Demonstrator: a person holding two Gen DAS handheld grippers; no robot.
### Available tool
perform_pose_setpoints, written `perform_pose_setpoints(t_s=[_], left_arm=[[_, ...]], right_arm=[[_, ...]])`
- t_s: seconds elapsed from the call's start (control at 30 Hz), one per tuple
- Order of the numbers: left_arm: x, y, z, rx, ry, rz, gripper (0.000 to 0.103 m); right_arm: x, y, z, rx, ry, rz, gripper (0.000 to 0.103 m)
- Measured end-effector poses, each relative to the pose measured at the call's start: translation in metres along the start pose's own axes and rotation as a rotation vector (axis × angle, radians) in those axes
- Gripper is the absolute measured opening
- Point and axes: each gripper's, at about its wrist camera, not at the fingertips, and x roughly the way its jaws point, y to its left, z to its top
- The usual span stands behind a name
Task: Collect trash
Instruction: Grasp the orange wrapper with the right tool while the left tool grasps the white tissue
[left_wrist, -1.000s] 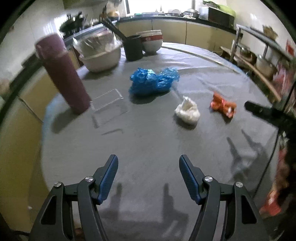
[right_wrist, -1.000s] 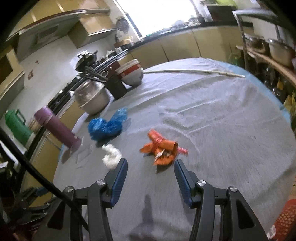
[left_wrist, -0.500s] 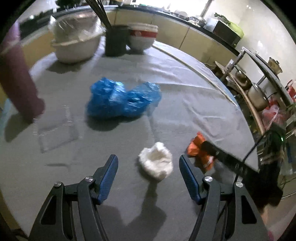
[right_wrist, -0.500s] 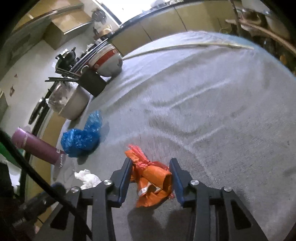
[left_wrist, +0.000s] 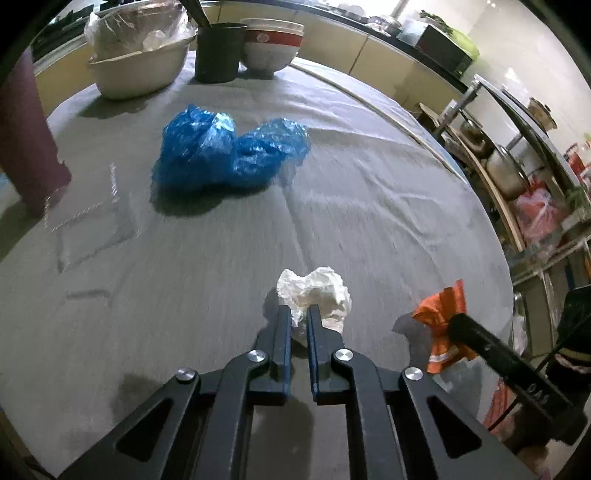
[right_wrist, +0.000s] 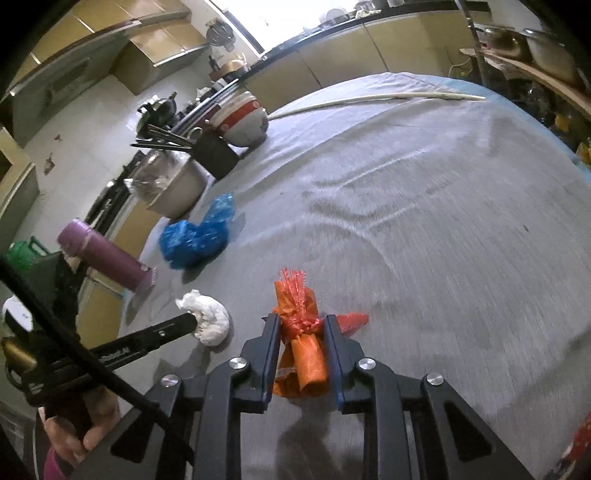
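A crumpled white tissue (left_wrist: 321, 291) lies on the grey tablecloth, and my left gripper (left_wrist: 298, 314) is shut on its near edge. The same tissue (right_wrist: 208, 315) appears left of centre in the right wrist view, with the left gripper's fingers (right_wrist: 173, 328) reaching it. An orange plastic wrapper (right_wrist: 303, 332) sits pinched between the pads of my right gripper (right_wrist: 302, 325). That wrapper (left_wrist: 441, 317) also shows at the right of the left wrist view. A crumpled blue plastic bag (left_wrist: 229, 147) rests farther back on the cloth.
A purple flask (left_wrist: 26, 140) stands at the left edge. At the back are a covered basin (left_wrist: 140, 51), a black cup with chopsticks (left_wrist: 218, 51) and stacked bowls (left_wrist: 271, 48). A clear plastic film (left_wrist: 92, 236) lies flat on the cloth. Shelves with pots (left_wrist: 509, 166) stand right of the table.
Both grippers moved forward and down to the trash. The left jaws went from wide open to shut on the tissue; the right jaws narrowed onto the orange wrapper.
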Motion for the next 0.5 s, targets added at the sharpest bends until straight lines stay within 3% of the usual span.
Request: perform_pose_setpoints(t_s=[0.17,0.5], left_arm=[[-0.021,-0.001,-0.022,0.023,0.002,0.02,0.005],[-0.077,-0.031,-0.064,0.118,-0.086,0.013,0.003]], right_arm=[[-0.03,0.005,-0.022,-0.004,-0.02,0.041,0.025],[-0.093,-0.002,-0.067,-0.001,-0.089,0.046,0.025]])
